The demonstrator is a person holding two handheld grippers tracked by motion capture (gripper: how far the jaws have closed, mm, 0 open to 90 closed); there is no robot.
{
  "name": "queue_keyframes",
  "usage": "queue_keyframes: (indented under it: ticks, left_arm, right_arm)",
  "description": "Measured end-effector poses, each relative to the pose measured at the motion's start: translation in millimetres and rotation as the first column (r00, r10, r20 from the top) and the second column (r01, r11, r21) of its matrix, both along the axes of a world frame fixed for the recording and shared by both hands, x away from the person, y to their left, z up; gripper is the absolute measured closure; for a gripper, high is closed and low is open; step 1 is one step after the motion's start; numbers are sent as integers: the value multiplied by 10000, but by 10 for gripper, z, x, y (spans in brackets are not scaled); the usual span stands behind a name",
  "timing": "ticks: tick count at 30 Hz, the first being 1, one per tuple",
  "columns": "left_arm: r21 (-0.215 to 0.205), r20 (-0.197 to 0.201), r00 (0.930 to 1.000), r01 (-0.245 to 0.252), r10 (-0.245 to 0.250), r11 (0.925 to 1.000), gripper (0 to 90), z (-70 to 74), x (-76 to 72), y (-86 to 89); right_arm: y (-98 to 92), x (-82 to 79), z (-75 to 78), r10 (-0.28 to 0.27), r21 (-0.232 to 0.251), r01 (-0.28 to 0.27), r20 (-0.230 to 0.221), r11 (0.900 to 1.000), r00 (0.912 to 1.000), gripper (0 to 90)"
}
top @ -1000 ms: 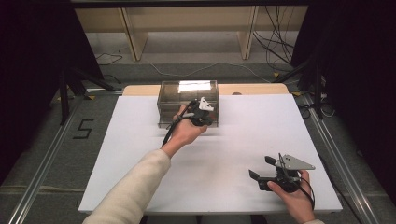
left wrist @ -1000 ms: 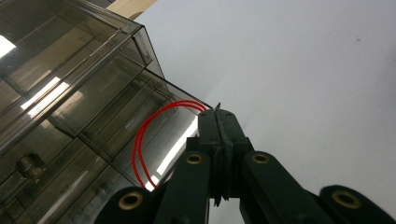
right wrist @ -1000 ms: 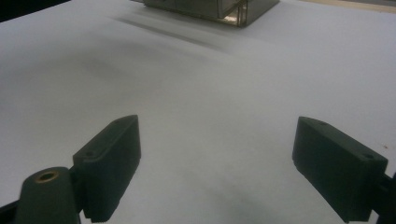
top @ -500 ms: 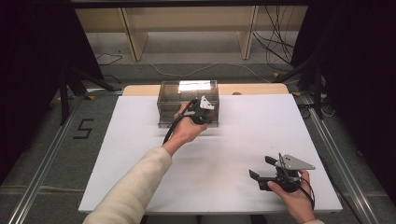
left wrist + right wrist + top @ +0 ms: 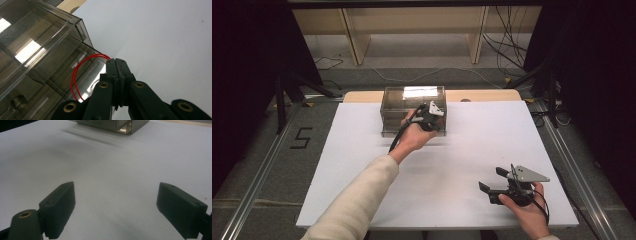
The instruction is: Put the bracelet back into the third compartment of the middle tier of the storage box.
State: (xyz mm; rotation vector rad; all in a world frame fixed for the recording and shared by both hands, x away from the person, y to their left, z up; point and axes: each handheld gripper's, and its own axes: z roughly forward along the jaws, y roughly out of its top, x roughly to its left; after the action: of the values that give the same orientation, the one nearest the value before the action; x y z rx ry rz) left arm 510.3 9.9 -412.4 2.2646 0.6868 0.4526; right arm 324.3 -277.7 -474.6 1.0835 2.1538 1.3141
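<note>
Item: clear smoked-plastic drawer box [image 5: 413,111], standing at the far middle of the white table top [image 5: 362,165], just short of the wooden edge behind it
Contents: a loop of thin red wire [image 5: 77,75], seen through the box wall in the left gripper view; a small metal fitting lies in a lower compartment, too blurred to name
Left gripper [image 5: 116,61]: jaws pressed fully together, tips at the front corner of the box; the red loop ends right at the tips, so it looks pinched there, though the pinch itself is hidden
Left hand [image 5: 412,137]: reaches across the table to the box front, cable trailing back along the sleeve
Right gripper [image 5: 116,210]: jaws spread wide with nothing between them, resting low over bare table at the near right
Change since a second ago: none to speak of; both hands and the box sit as they did in the earlier high views
Reading: a held pause at the box, the wire probably gripped but not yet drawn clear
Next, by judgement: a slow pull towards the person, keeping the loop off the box edge
</note>
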Motion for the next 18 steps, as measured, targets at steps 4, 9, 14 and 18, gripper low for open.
queue_keyframes:
  ticks: [4, 9, 14, 18]
  left_arm:
    - [2, -26, 10000, -31, 31, 10000, 899, -11, 17, -2]
    - [-32, -54, 10000, -28, 28, 10000, 899, -17, 23, -9]
    - [-20, -33, 10000, -61, 61, 10000, 899, -24, 35, -19]
    - [7, -59, 9999, -97, 97, 10000, 899, -30, 52, -22]
  right_arm:
    - [-1, -1, 2, -10, -30, 10, -35, 10000, 10000, 165]
    - [-2, -1, 1, -8, -32, 8, -32, 10000, 10000, 165]
    - [-2, 2, 0, 13, -49, -13, 32, 10000, 10000, 165]
    - [-2, -2, 2, -13, -29, 13, -26, 10000, 10000, 165]
